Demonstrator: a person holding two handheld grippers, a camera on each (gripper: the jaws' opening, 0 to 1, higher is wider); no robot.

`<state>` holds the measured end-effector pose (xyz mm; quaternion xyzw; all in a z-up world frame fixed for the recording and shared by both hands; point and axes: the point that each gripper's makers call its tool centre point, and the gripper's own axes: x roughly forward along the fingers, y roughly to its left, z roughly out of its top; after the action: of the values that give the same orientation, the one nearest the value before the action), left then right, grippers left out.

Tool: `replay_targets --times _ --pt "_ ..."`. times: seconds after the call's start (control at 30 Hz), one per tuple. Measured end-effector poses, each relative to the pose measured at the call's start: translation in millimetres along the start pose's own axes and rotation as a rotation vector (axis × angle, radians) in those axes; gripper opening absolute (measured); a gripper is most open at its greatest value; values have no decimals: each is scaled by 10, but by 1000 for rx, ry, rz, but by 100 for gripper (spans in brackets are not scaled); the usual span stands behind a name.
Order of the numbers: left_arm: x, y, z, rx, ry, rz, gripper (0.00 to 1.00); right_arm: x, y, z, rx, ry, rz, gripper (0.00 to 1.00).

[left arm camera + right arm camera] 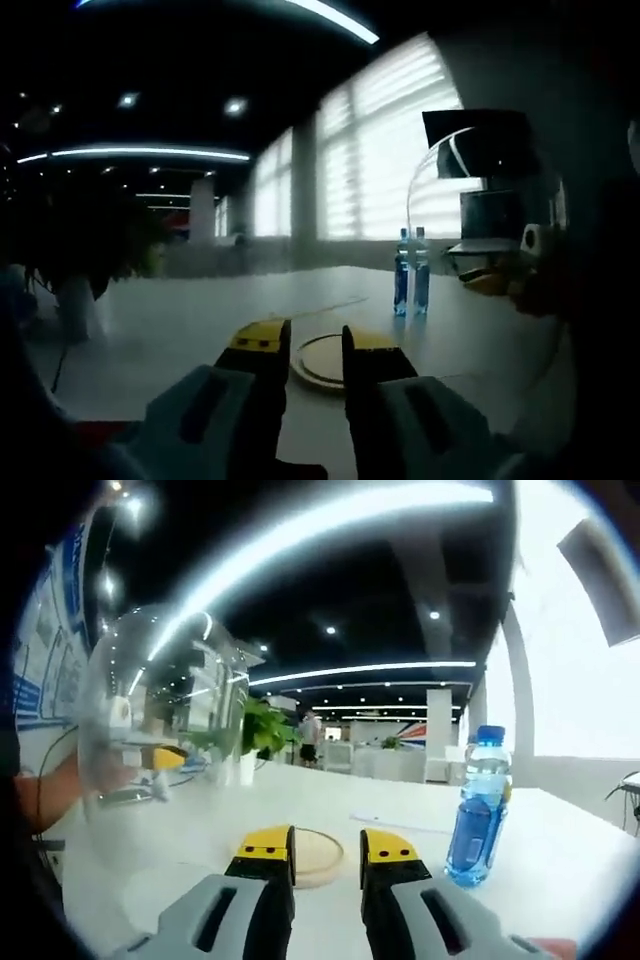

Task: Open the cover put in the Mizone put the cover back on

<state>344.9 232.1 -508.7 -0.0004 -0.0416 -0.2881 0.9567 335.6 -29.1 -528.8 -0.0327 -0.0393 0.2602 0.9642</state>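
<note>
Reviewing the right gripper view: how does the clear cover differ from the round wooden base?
The cover is transparent, while the wooden base is opaque pale wood. The cover is a tall dome; the base is a flat disc. The cover is off to the view's left, apart from the base, which lies flat on the table near the view's middle. Both are round in outline.

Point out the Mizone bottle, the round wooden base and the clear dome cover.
Mizone bottle (478, 810), right gripper view, blue label.
Round wooden base (312, 854), right gripper view, top face.
Clear dome cover (150, 730), right gripper view, curved wall.
</note>
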Motion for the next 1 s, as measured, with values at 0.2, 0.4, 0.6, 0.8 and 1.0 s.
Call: replay_targets --times 0.2,0.4,0.6,0.8,1.0 --pt "97 36 -38 1 19 -44 20 10 -39 1 12 -1 -11 18" --pt "187 41 -52 -55 19 -125 20 15 -94 -10 14 3 -27 18" --pt "314 51 -101 -76 54 -193 20 1 -160 9 30 -3 -42 18" --pt "341 32 -225 -51 67 -209 20 -1 -227 -13 46 10 -70 18" --pt "258 73 -341 -30 82 -189 20 7 -260 -25 31 35 -89 19"
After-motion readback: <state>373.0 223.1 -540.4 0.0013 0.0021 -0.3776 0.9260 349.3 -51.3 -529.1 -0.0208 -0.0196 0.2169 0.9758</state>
